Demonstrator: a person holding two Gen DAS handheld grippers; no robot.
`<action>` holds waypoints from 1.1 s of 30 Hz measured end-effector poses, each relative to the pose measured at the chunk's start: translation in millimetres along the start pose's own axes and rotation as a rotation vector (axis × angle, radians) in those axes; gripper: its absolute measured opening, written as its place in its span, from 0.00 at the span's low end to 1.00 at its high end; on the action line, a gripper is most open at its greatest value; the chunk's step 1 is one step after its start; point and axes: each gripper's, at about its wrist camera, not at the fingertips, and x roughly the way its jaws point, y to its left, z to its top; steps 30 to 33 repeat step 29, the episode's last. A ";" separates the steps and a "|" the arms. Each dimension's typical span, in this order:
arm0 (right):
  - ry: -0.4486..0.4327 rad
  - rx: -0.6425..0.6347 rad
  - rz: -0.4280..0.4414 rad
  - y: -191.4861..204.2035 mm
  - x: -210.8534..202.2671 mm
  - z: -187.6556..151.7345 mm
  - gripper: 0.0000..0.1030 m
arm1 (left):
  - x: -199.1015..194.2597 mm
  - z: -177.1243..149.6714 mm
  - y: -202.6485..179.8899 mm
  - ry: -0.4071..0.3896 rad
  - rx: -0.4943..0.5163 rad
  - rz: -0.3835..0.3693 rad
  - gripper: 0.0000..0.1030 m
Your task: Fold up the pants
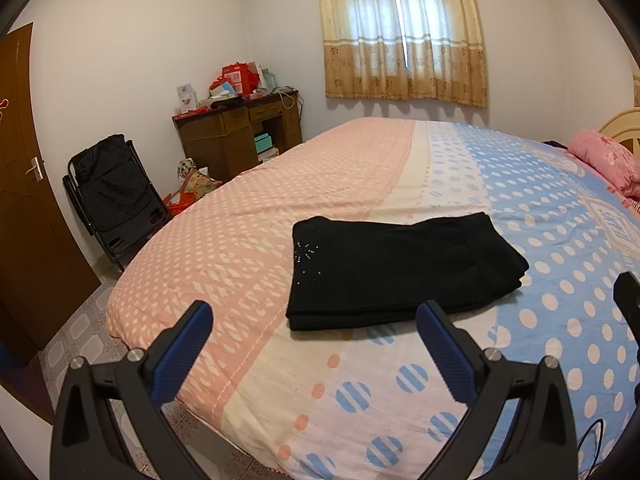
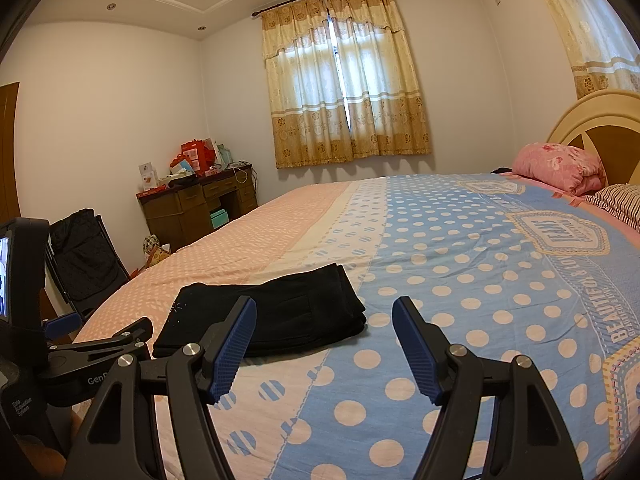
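Observation:
Black pants [image 1: 400, 268] lie folded into a flat rectangle on the bed, with a small sparkly motif near their left edge. They also show in the right wrist view [image 2: 280, 312]. My left gripper [image 1: 316, 316] is open and empty, held just short of the pants' near edge. My right gripper [image 2: 326, 312] is open and empty, above the bedspread to the right of the pants. The left gripper's body [image 2: 80, 360] shows at the left of the right wrist view.
The bed [image 1: 280, 380] has a pink, cream and blue dotted spread. A pink pillow [image 2: 560, 166] and headboard [image 2: 592, 120] are at the far right. A black folding chair [image 1: 112, 196] and a cluttered wooden desk [image 1: 236, 136] stand beyond the bed's left side. A door [image 1: 24, 200] is at left.

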 end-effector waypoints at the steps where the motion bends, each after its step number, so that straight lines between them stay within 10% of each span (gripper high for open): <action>1: -0.001 0.000 0.000 0.0 0.0 0.0 0.70 | 0.0 0.0 0.0 0.000 0.001 0.000 1.00; 33: -0.002 -0.002 0.003 1.0 0.0 0.3 0.70 | 1.1 0.7 -0.1 -0.023 0.024 -0.019 1.00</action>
